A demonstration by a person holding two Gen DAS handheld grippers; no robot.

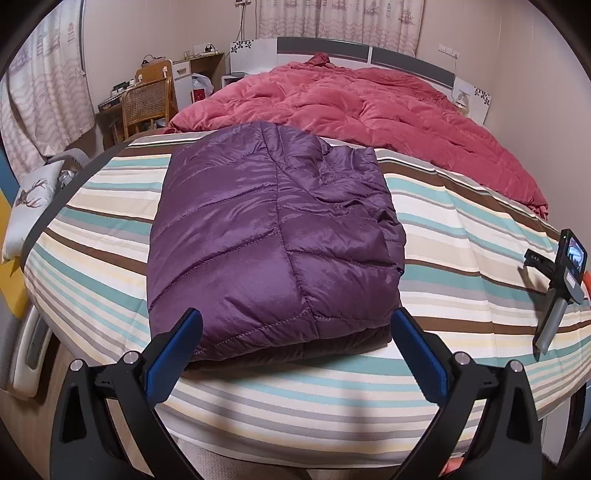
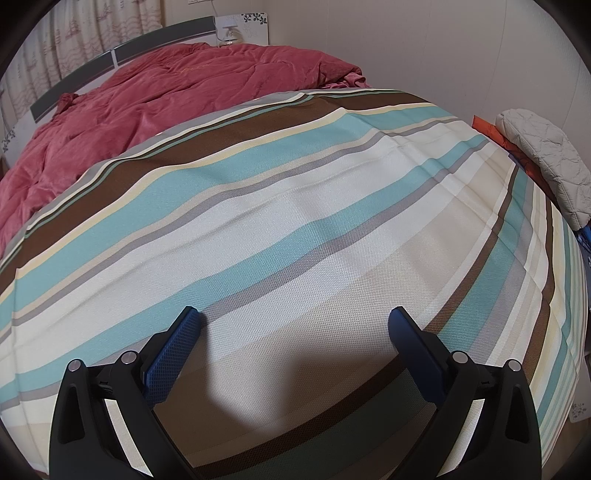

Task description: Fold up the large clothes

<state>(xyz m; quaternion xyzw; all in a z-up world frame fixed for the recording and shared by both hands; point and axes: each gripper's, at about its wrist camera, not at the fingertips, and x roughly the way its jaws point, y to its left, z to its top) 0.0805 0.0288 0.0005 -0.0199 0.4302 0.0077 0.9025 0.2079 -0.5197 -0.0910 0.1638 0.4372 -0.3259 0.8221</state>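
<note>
A purple quilted jacket (image 1: pixel 273 229) lies folded into a thick, roughly square bundle on a striped bedsheet (image 1: pixel 461 229) of teal, brown, cream and grey bands. The bundle sits near the foot edge of the bed, its folded layers stacked on one another. The left gripper (image 1: pixel 295 325) hangs just in front of the jacket's near edge with its jaws wide apart, holding nothing — its blue fingertips (image 1: pixel 188 325) frame the bundle's two near corners without clearly touching the fabric. The right gripper (image 2: pixel 293 323) hangs low over a bare stretch of the same striped sheet (image 2: pixel 295 206), jaws also wide and empty, casting a shadow below. In the left wrist view it appears at the far right, well apart from the jacket. Beyond the jacket, a rumpled red quilt (image 1: pixel 351 99) covers the head half of the bed up to a grey and white headboard (image 1: pixel 406 57). A cane-backed chair (image 1: pixel 146 103) stands by the wall at left — curtains (image 1: pixel 340 22) hang behind.
</note>
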